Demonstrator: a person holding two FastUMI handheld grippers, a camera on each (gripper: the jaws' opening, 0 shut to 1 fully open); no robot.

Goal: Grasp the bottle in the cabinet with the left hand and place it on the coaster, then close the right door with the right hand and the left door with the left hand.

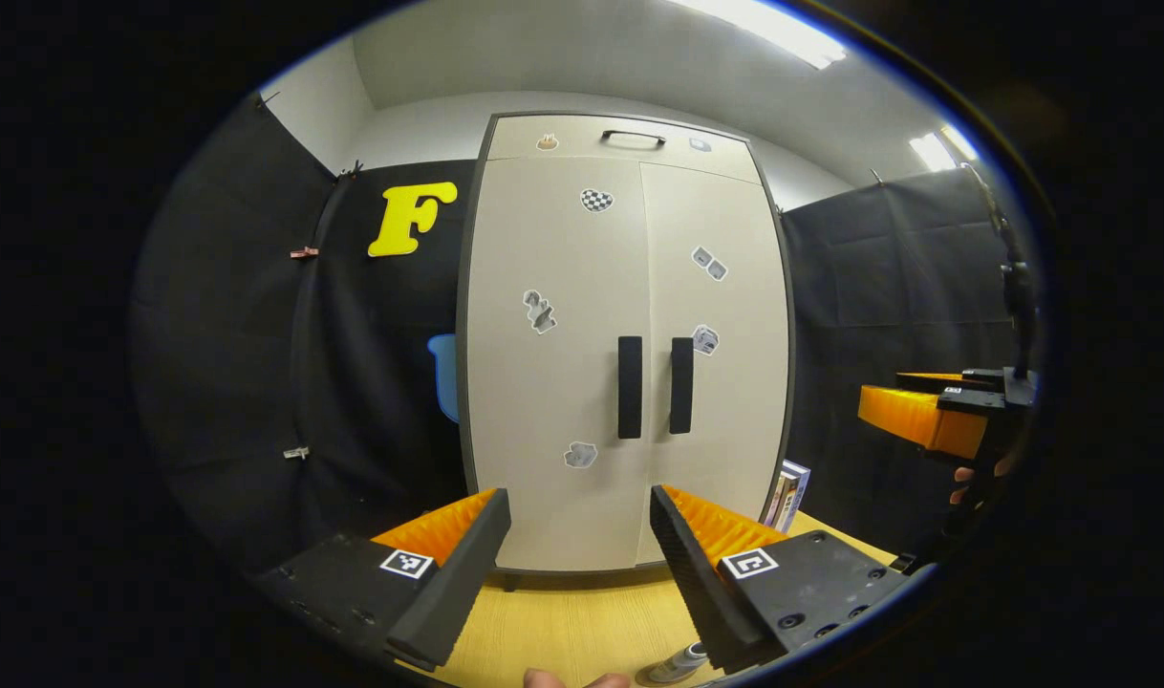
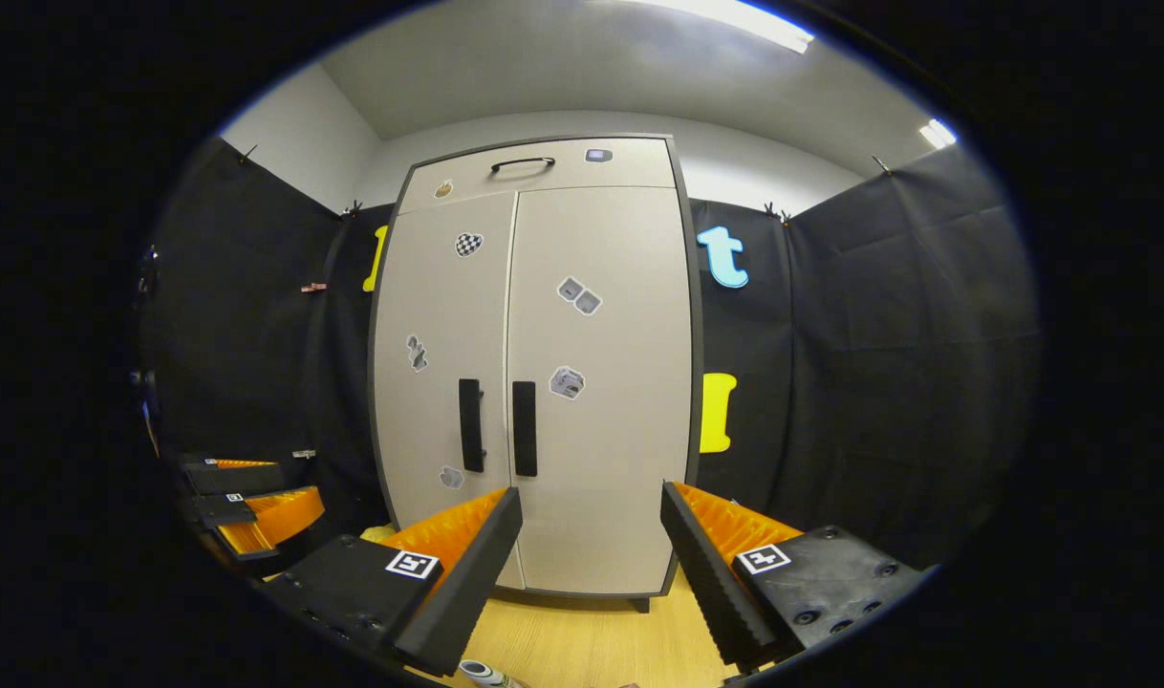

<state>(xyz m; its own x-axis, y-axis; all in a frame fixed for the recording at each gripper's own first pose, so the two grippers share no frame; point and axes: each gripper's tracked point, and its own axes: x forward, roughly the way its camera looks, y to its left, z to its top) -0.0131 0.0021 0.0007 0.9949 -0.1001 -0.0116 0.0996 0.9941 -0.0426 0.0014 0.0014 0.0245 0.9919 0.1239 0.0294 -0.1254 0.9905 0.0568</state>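
Both cabinet doors (image 1: 630,354) are shut, so closing looks finished. The left hand-held gripper (image 1: 579,554) and right hand-held gripper (image 2: 592,559) hang wide open, empty, held back. The bottle (image 1: 676,664) sits low on the counter (image 1: 563,621); coaster unclear

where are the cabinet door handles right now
In the left gripper view the two black handles stand side by side at mid-height on the closed cabinet, just above the gap between the open left tongs.
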